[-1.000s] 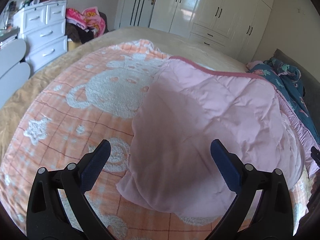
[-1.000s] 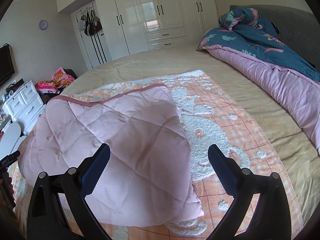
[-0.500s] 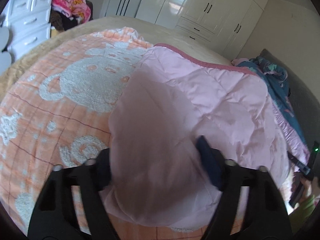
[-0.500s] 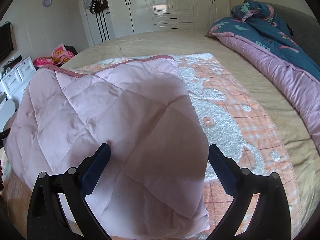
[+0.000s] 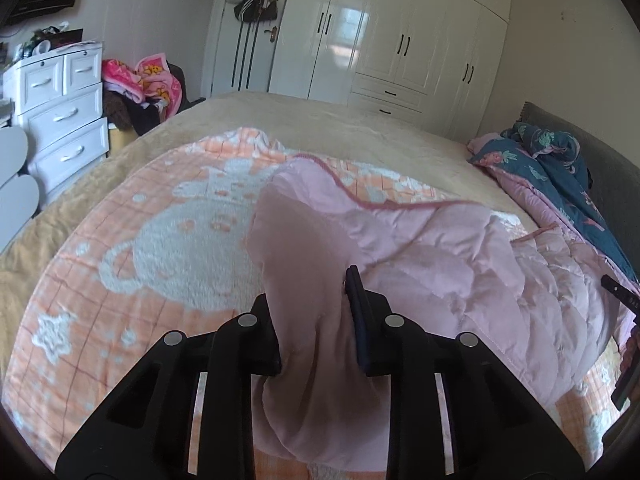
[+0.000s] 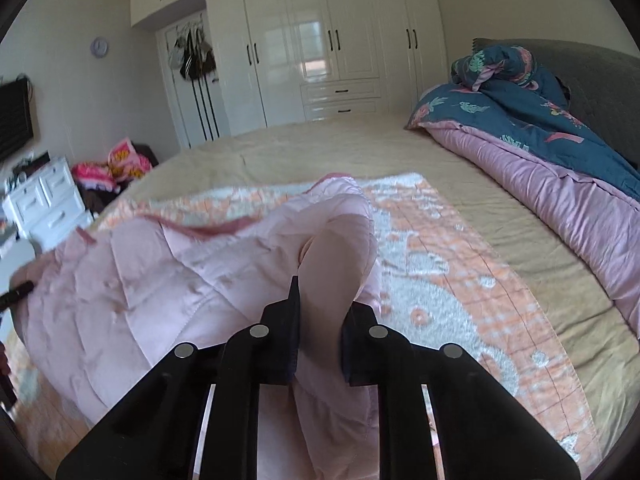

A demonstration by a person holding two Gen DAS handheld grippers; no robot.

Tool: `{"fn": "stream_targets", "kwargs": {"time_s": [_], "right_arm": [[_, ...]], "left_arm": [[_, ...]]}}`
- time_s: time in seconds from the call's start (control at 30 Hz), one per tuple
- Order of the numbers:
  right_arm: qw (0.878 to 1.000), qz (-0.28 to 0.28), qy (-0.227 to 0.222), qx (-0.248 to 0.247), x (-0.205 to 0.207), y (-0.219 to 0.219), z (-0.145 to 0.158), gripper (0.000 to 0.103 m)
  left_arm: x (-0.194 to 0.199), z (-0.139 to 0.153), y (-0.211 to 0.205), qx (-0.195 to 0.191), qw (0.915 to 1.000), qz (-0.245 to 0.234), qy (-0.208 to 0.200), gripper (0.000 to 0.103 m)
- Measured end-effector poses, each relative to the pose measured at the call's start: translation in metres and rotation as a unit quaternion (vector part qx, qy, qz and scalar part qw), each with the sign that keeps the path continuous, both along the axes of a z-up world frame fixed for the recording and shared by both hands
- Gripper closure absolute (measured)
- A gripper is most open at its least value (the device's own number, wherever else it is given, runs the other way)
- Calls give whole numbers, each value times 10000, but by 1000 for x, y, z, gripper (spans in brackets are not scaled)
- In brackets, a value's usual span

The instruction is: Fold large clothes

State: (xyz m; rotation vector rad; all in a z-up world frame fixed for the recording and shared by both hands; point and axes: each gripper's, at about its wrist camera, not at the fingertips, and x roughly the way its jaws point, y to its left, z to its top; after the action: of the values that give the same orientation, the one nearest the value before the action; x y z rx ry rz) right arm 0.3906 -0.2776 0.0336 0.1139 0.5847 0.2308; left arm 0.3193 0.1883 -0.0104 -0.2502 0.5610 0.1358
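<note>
Bunching between both grippers (image 5: 310, 300) (image 6: 320, 312) — seemingly — quilt (image 5: 432, 256)

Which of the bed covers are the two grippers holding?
The pale pink quilted one, bunched in both grippers; the orange bear blanket lies flat beneath, untouched.

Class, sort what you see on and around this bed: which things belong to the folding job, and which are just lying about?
Part of the job:
pink quilted garment
left gripper
right gripper

Just lying about:
orange bear blanket
blue floral duvet
white drawers
hanging bags
</note>
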Motion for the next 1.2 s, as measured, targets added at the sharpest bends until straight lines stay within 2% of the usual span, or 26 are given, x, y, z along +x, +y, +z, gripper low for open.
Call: {"fn": "stream_targets", "kwargs": {"time_s": [0.2, 0.37, 0.6, 0.83, 0.97, 1.2], "right_arm": [[10000, -78, -39, 45, 26, 0, 12, 89], [9997, -191, 140, 103, 48, -1, 6, 89], [9975, -378, 590, -27, 66, 3, -26, 89], [9914, -580, 1142, 277, 71, -5, -72, 89], [9917, -610, 1125, 153, 62, -1, -82, 89], [9903, -762, 1129, 271, 45, -6, -93, 89]], "left_arm": [[27, 13, 0, 231, 9996, 133, -14, 86], [51, 5, 4, 318, 9990, 257, 198, 86], [71, -24, 11, 185, 9968, 472, 625, 86], [78, -50, 16, 117, 9942, 592, 886, 85], [76, -58, 14, 120, 9937, 604, 932, 85], [74, -63, 14, 30, 9935, 620, 955, 84]]}}
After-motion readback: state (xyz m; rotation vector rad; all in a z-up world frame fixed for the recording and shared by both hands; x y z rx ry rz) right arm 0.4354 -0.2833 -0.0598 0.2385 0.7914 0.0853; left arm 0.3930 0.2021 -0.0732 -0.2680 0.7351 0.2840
